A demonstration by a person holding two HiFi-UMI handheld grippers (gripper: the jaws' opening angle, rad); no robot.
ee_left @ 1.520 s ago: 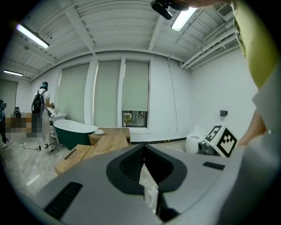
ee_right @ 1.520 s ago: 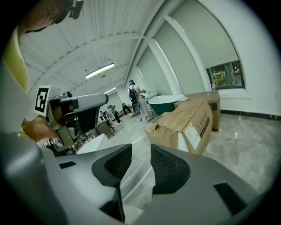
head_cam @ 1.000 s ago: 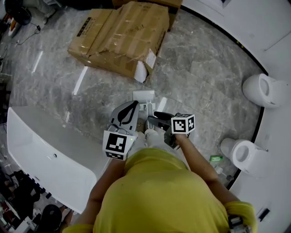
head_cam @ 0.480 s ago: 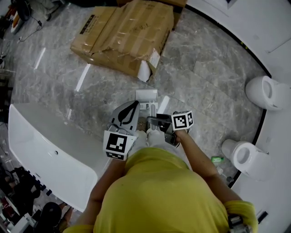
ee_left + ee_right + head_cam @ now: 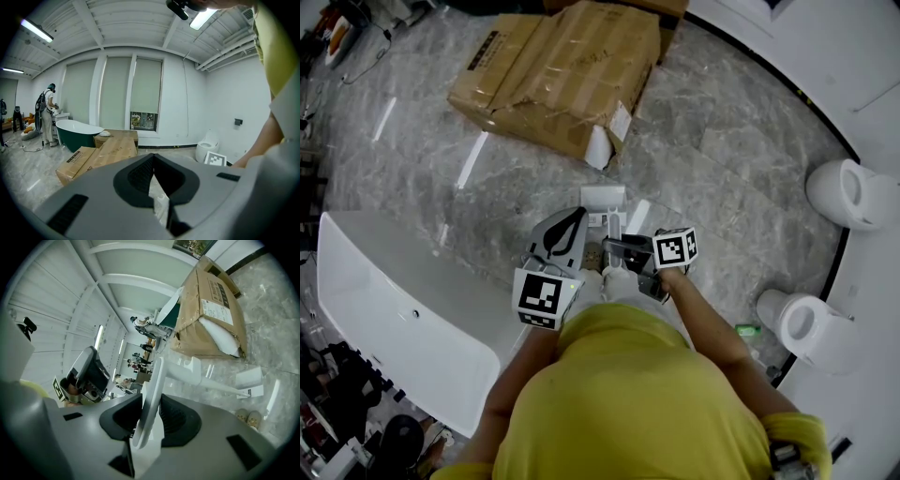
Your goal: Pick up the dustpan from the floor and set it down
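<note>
Ceiling strip lights (image 5: 35, 29) are lighting the room brightly and evenly, and the polished floor (image 5: 722, 159) is reflecting them as white streaks. Both gripper views are bending into dark, rounded corners.

The veined grey stone floor (image 5: 722, 159) is gleaming with a polished gloss, the brown cardboard box (image 5: 553, 75) is looking matt and creased, the white dustpan (image 5: 151, 394) is showing smooth plastic, and the white bathtub (image 5: 403, 309) is shining glossily.

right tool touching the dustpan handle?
Touching. Right gripper view: the white dustpan handle sits between the closing jaws of the right tool, pressed against a pad.
</note>
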